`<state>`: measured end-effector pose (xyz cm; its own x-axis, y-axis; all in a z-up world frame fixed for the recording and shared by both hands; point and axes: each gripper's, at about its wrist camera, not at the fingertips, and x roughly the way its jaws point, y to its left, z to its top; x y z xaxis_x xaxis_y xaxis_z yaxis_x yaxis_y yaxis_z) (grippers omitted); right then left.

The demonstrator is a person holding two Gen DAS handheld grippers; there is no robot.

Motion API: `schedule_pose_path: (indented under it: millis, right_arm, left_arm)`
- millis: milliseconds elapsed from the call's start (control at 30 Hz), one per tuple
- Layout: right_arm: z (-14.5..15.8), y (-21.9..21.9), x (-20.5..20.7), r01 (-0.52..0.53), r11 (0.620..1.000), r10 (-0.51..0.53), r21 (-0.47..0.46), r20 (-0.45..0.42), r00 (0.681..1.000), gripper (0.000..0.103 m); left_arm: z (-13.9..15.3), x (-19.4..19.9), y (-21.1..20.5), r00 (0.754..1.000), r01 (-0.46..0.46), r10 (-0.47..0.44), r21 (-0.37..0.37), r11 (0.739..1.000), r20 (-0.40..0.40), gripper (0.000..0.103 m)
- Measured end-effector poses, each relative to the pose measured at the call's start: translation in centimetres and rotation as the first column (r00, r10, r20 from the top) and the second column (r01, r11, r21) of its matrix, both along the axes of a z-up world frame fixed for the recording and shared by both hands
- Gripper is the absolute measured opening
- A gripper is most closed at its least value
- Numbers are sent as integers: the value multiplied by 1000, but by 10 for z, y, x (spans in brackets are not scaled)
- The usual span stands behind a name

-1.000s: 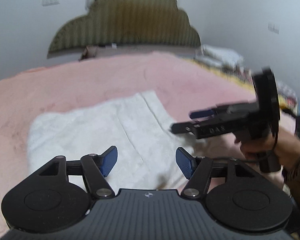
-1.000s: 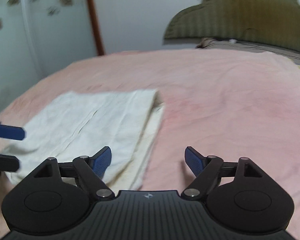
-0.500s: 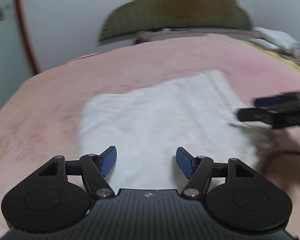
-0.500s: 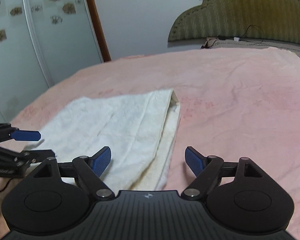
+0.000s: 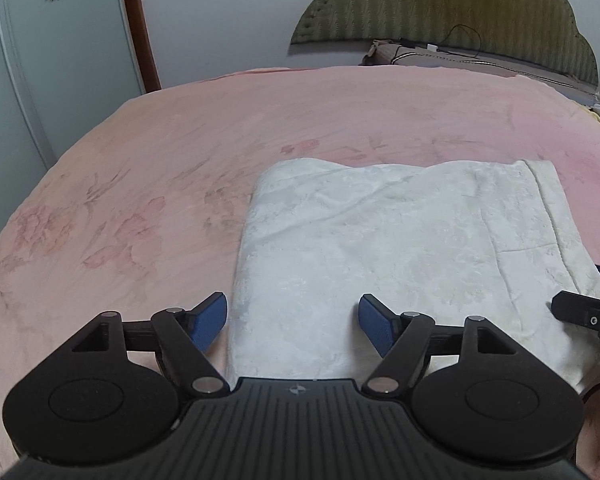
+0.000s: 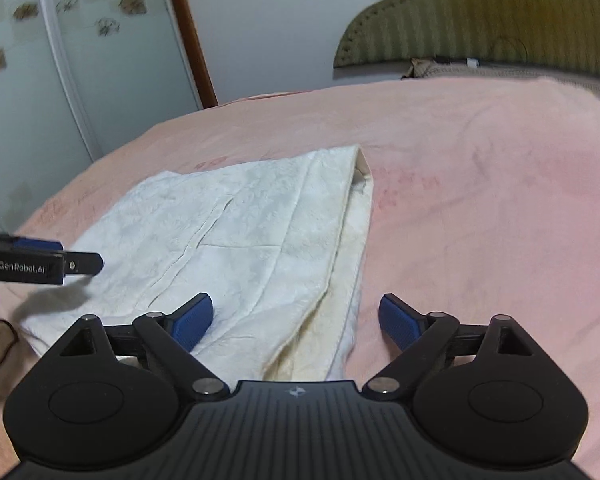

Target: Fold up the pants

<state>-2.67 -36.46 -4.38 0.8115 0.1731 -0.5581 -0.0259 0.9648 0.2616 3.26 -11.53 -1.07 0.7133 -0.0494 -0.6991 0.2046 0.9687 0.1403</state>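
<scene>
Pants point(image 5: 400, 248) — one white pair, folded flat on the pink bedspread point(image 5: 180, 140), centre to right of the left wrist frame. Two grippers. Left gripper point(image 5: 292, 320) has its jaws apart, just widened, straddling the near left edge of the cloth without clamping it. Right gripper point(image 6: 296, 316) likewise apart, just widened, over the near right edge. Only the right wrist view shows the layered open edge — cream underlayer peeking out.

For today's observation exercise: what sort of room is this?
Most likely a bedroom: a pink bedspread, a padded headboard against the wall, and white pants lying on the bed.
</scene>
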Motion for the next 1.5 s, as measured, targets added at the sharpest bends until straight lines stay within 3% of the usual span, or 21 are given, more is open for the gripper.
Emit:
schedule_pose_path:
  millis: [300,500,567,667,733,833,967,1100,1200,1300,1400,1467,1500]
  right_arm:
    - [-6,-1,-1,7,1000,-7,20,4,1000,97]
    - [-5,-13,4,-33,995,34,90,-12,999,99]
    - [-5,-22,8,-65,989,67,132,-13,998,99]
    - [-9,-44,16,-104,965,110,242,-12,994,99]
    - [-11,-56,22,-118,943,127,310,-9,992,98]
    - [-12,-66,30,-144,919,159,368,-9,987,99]
    - [-15,-64,44,-227,880,248,417,5,969,100]
    - [-19,-69,63,-303,804,337,512,26,941,100]
    - [-20,-78,77,-314,752,370,579,24,929,100]
    - [-18,-71,92,-339,756,403,560,10,915,100]
    - [-15,-56,103,-363,790,419,494,-3,908,100]
    - [-15,-51,101,-355,807,405,472,-4,914,97]
    - [-15,-50,98,-337,826,384,451,-15,923,85]
  left_arm:
    - [1,-2,0,1000,-11,11,17,1000,7,80]
    - [3,1,9,999,23,-23,17,1000,30,85]
    - [4,6,21,999,39,-39,-21,999,24,85]
    - [4,19,49,1000,11,-13,-142,990,-11,85]
    - [3,28,68,999,-24,18,-223,974,-31,84]
    - [-1,38,86,997,-44,25,-286,957,-67,85]
    - [-12,51,102,984,-77,6,-389,918,-180,89]
    - [-12,61,99,977,-3,-86,-417,909,-195,89]
    - [-16,69,99,963,59,-176,-480,875,-202,89]
    - [-24,81,98,940,96,-266,-585,806,-212,88]
    - [-35,93,93,922,91,-318,-675,732,-220,87]
    - [-37,97,88,925,83,-310,-682,727,-217,79]
    - [-37,96,86,929,81,-299,-665,742,-219,63]
